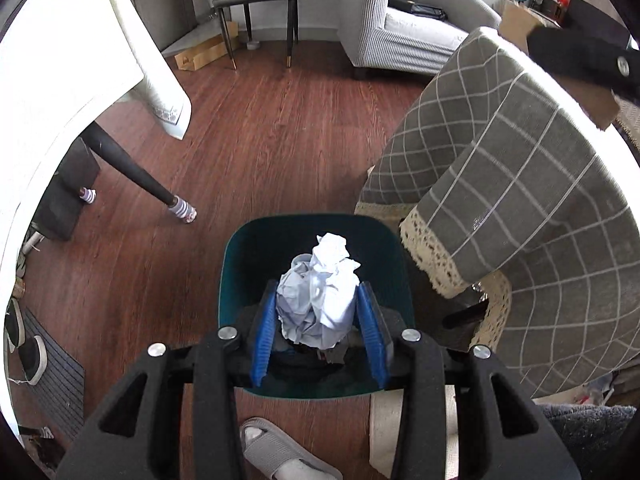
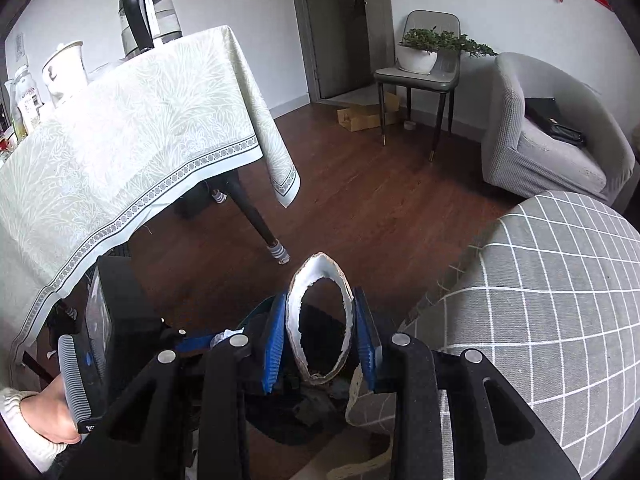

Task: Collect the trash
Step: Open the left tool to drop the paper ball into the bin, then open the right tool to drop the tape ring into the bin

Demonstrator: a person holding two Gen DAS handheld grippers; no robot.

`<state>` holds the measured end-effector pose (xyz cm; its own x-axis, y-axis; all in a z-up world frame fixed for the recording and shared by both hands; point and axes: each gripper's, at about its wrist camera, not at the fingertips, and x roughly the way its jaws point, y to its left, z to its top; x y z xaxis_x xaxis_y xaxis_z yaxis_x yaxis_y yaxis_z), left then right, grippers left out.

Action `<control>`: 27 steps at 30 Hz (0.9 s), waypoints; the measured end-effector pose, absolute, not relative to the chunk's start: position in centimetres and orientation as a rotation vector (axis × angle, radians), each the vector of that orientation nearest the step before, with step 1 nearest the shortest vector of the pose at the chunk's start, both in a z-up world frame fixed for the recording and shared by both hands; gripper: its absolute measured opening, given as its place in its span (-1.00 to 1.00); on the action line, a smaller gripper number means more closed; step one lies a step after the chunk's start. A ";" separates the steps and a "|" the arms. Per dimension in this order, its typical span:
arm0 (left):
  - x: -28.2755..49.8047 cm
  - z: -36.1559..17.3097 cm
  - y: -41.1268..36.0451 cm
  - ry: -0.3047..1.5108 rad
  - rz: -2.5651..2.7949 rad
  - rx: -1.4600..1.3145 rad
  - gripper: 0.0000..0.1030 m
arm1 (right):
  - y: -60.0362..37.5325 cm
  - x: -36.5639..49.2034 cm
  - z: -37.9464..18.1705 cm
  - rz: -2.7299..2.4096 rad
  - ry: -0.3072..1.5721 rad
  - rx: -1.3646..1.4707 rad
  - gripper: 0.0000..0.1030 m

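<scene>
A crumpled ball of white paper (image 1: 320,292) sits between the blue pads of my left gripper (image 1: 318,286), which is shut on it. The ball hangs right over the open mouth of a dark teal bin (image 1: 240,248) on the wooden floor. My right gripper (image 2: 320,300) is shut on a squashed white cardboard ring (image 2: 320,266), pinched into an upright oval. Below that ring, dark scraps and part of the bin's teal rim (image 2: 256,314) show between the fingers. At the lower left of the right wrist view, a person's hand (image 2: 44,416) grips the other tool's handle.
A table under a grey checked cloth (image 1: 520,184) stands right beside the bin. A table with a pale cloth (image 2: 132,128) and its black leg (image 1: 132,172) stand left. A slippered foot (image 1: 276,452) is near the bin. Wooden floor (image 1: 280,128) stretches toward an armchair (image 1: 404,28).
</scene>
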<state>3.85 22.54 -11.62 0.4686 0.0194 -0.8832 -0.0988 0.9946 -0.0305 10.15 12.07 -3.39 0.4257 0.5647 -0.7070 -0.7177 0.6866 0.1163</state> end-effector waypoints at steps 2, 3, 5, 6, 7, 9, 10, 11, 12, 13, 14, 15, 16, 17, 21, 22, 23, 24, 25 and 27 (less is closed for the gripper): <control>3.8 -12.3 23.2 1.099 0.077 -0.079 -0.16 | 12.7 10.2 -3.7 0.813 0.800 -0.220 -0.38; 3.6 -12.5 23.5 1.107 0.081 -0.083 -0.15 | 13.0 10.3 -3.8 0.816 0.803 -0.222 -0.38; 3.5 -12.8 24.2 1.113 0.092 -0.094 -0.10 | 13.7 10.3 -4.2 0.817 0.810 -0.226 -0.37; 3.4 -12.9 24.5 1.114 0.096 -0.098 -0.03 | 14.0 10.3 -4.3 0.818 0.813 -0.228 -0.38; 3.2 -12.8 24.8 1.110 0.099 -0.101 0.01 | 14.3 10.4 -4.5 0.819 0.816 -0.230 -0.38; 2.8 -12.7 25.2 1.105 0.104 -0.105 0.09 | 14.8 10.4 -4.9 0.820 0.824 -0.235 -0.38; 2.7 -12.6 25.5 1.100 0.106 -0.108 0.11 | 15.0 10.4 -5.1 0.820 0.829 -0.238 -0.38; 2.6 -12.5 25.7 1.098 0.108 -0.111 0.12 | 15.4 10.4 -5.3 0.819 0.833 -0.242 -0.38; 2.5 -12.4 25.9 1.094 0.111 -0.114 0.16 | 15.6 10.4 -5.6 0.819 0.838 -0.247 -0.38; 2.4 -12.3 26.2 1.087 0.113 -0.118 0.22 | 15.7 10.4 -5.8 0.819 0.842 -0.251 -0.38; 2.3 -12.1 26.4 1.078 0.116 -0.124 0.24 | 16.0 10.4 -6.0 0.818 0.847 -0.256 -0.38; 2.1 -11.9 26.6 1.072 0.118 -0.130 0.27 | 16.2 10.5 -6.3 0.817 0.852 -0.260 -0.38; 1.9 -11.7 26.9 1.065 0.120 -0.135 0.31 | 16.4 10.5 -6.6 0.815 0.858 -0.264 -0.38; 2.0 -11.5 27.0 1.057 0.123 -0.137 0.33 | 16.5 10.5 -6.8 0.814 0.863 -0.268 -0.38; 1.6 -10.4 27.6 1.021 0.136 -0.131 0.47 | 17.3 10.8 -8.2 0.809 0.897 -0.277 -0.38; 1.5 -10.2 27.7 1.012 0.139 -0.132 0.47 | 17.5 10.9 -8.6 0.807 0.906 -0.279 -0.38; 1.4 -9.9 27.8 1.002 0.142 -0.133 0.47 | 17.6 11.0 -9.0 0.803 0.915 -0.283 -0.38; 1.3 -9.6 27.9 0.992 0.143 -0.135 0.47 | 17.8 11.1 -9.5 0.798 0.925 -0.285 -0.38; 1.2 -9.2 28.1 0.980 0.142 -0.142 0.47 | 17.9 11.2 -9.9 0.794 0.932 -0.288 -0.38; 1.0 -8.5 28.4 0.954 0.140 -0.157 0.47 | 18.3 11.5 -10.7 0.779 0.947 -0.294 -0.38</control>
<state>0.99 28.42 -8.47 0.5713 0.0496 -0.8192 -0.1880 0.9795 -0.0718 11.47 18.34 -10.69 0.3423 0.4670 -0.8153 -0.7102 0.6968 0.1009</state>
